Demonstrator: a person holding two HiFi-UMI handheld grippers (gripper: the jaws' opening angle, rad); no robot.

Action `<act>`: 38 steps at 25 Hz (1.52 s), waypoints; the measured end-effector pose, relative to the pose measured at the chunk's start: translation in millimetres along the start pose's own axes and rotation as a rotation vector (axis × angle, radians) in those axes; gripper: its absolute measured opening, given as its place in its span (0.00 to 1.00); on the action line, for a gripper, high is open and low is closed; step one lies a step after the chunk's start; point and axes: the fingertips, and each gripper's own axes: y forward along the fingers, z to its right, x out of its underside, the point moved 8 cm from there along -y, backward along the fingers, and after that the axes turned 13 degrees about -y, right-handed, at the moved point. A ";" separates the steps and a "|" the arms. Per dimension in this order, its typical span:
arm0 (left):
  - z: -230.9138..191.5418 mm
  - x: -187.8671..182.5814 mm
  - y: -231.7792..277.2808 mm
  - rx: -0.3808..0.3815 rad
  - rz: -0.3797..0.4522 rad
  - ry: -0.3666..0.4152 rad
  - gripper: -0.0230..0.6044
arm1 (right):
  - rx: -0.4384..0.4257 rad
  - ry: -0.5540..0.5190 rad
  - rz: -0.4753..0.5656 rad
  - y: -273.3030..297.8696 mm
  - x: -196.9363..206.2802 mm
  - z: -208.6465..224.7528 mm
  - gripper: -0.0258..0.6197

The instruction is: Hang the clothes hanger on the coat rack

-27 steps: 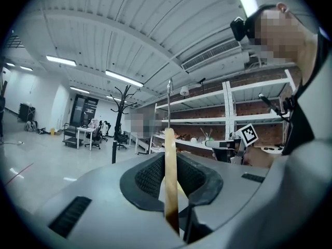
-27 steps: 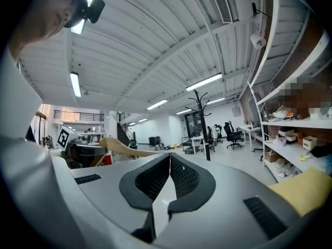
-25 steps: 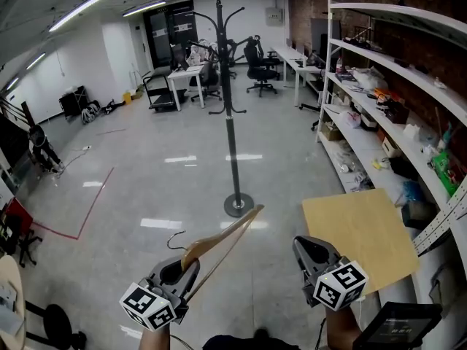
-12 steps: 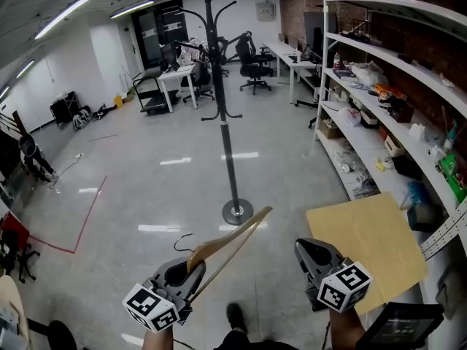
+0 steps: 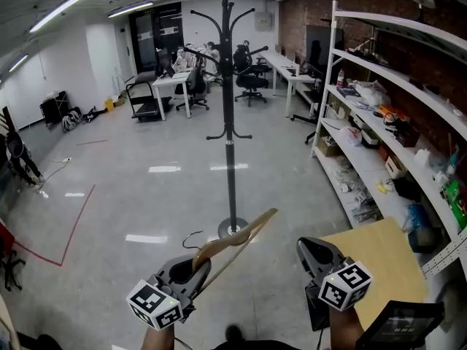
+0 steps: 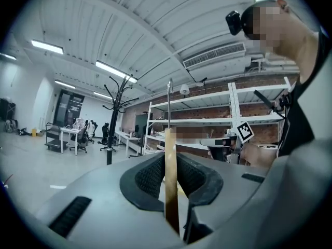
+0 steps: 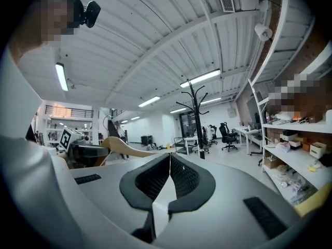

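In the lower left of the head view, the left gripper [image 5: 193,265] has its jaws clamped on the neck of the wooden clothes hanger [image 5: 237,240], the dark pads pressed against both flat sides of the wood. The hanger's long arm slants up toward the frame's centre, and its wire hook [image 5: 191,235] curls just above the gripper. At lower right, the right gripper [image 5: 311,251] has its jaws together with nothing between them. The black coat rack [image 5: 230,122] stands upright in mid-frame on the grey floor [image 5: 131,195], well apart from the hanger
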 end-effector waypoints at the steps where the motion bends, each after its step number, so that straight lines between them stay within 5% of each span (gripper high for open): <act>1: -9.6 -4.5 2.2 0.006 -0.002 0.003 0.12 | 0.000 -0.006 -0.002 9.6 -2.4 0.2 0.05; 14: -106.7 -51.3 45.2 0.042 -0.020 0.016 0.12 | 0.017 0.006 -0.024 103.0 -8.5 22.6 0.05; 38: -204.2 -172.5 259.3 0.056 -0.014 0.117 0.12 | -0.057 -0.024 0.110 273.4 -29.2 230.6 0.05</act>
